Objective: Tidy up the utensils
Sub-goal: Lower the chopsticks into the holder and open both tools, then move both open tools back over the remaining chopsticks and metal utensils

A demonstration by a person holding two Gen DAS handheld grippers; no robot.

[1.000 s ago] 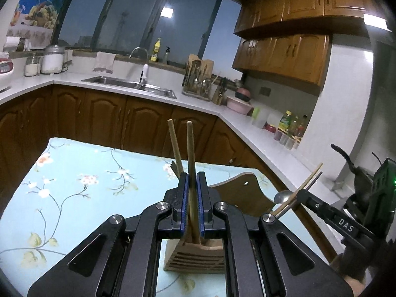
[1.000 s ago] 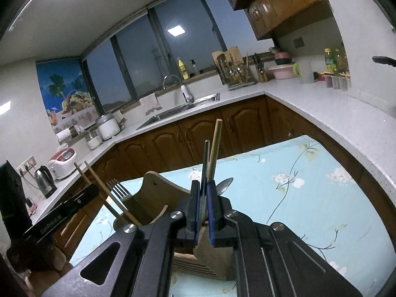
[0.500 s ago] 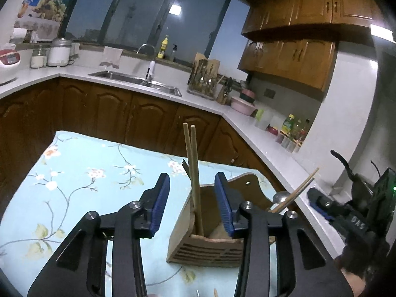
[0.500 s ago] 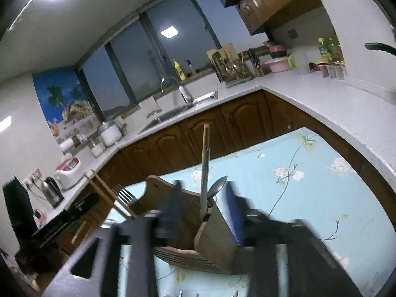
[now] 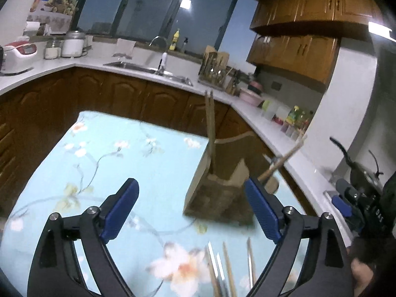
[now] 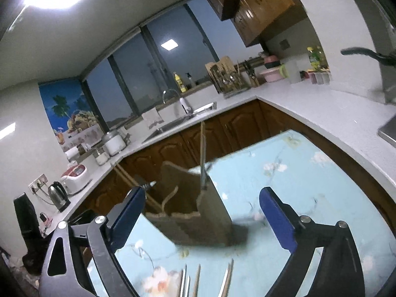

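A wooden utensil holder [image 5: 217, 195] stands on the floral blue tablecloth [image 5: 138, 163]. Two wooden chopsticks [image 5: 210, 123] stand upright in its near compartment, and more chopsticks [image 5: 284, 158] lean out to the right. My left gripper [image 5: 193, 210] is open and empty, pulled back from the holder. In the right wrist view the holder [image 6: 190, 212] holds a wooden stick and a metal utensil [image 6: 203, 160]. My right gripper [image 6: 203, 217] is open and empty in front of it. Several loose utensils [image 5: 222, 269] lie on the cloth near me; they also show in the right wrist view [image 6: 198, 279].
Kitchen counters [image 5: 153, 71] with a sink [image 5: 148, 68], jars and a rice cooker [image 5: 17, 54] run behind the table. The right gripper [image 5: 363, 205] appears at the right edge of the left view. The table's far edge [image 5: 143, 121] drops to cabinets.
Both grippers opened, letting go of the utensils they held in the holder, and pulled back and up. Loose utensils on the cloth came into view at the bottom.
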